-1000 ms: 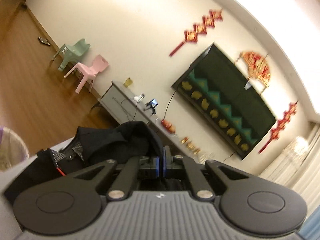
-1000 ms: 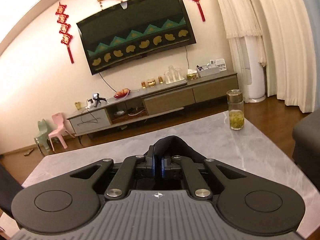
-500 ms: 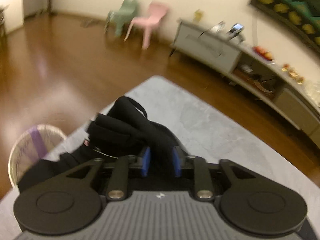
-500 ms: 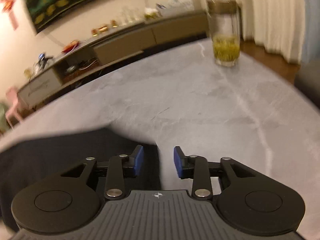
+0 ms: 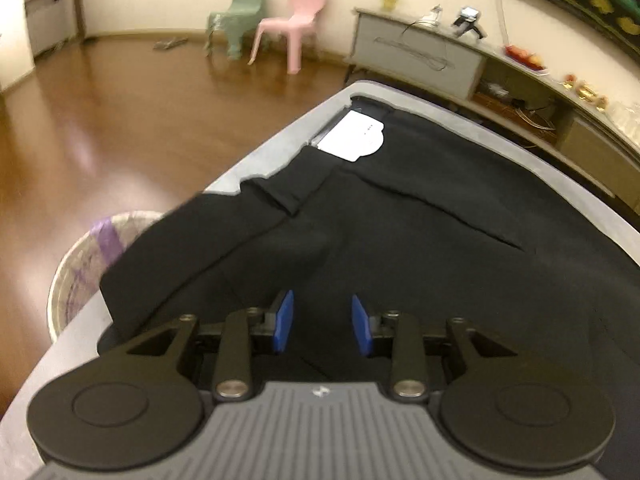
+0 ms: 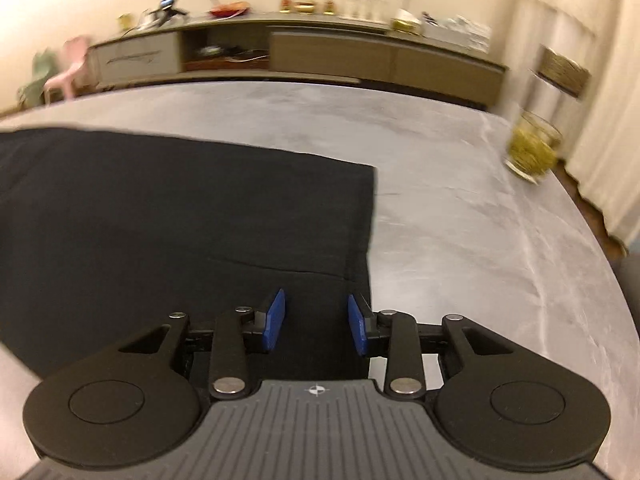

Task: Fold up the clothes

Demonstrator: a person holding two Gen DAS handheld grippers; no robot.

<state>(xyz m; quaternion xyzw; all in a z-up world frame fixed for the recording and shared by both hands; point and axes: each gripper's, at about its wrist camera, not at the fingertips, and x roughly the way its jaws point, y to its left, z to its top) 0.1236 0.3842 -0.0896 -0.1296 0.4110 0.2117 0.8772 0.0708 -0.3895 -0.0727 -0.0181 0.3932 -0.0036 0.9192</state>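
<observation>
Left wrist view
- Garment: we are looking at the black garment (image 5: 420, 240) lying spread on the grey table (image 5: 276, 148), directly under and ahead of the left gripper (image 5: 322, 328).
- Left claw: its blue pads (image 5: 283, 322) are standing apart, with cloth below them but nothing pinched.
- Long axis: we are judging that the garment runs from the gripper toward the far table corner, where a white label (image 5: 352, 140) is showing.
- Overhang: the garment's left part is hanging past the table edge, above a round basket (image 5: 80, 256).
- Basket content: we cannot tell what is inside it.

Right wrist view
- Garment: we are seeing the black garment (image 6: 180, 220) covering the left half of the table (image 6: 460, 220); its straight right edge is passing just inside the right pad.
- Right claw: the right gripper (image 6: 316, 322) is spread, over the garment's near right corner, gripping nothing.
- Nearer hand: for this corner the right one; for the overhanging side the left one.
- Glass: a jar (image 6: 536, 148) holding something yellow-green is standing well apart from the garment, near the table's far right edge.
</observation>
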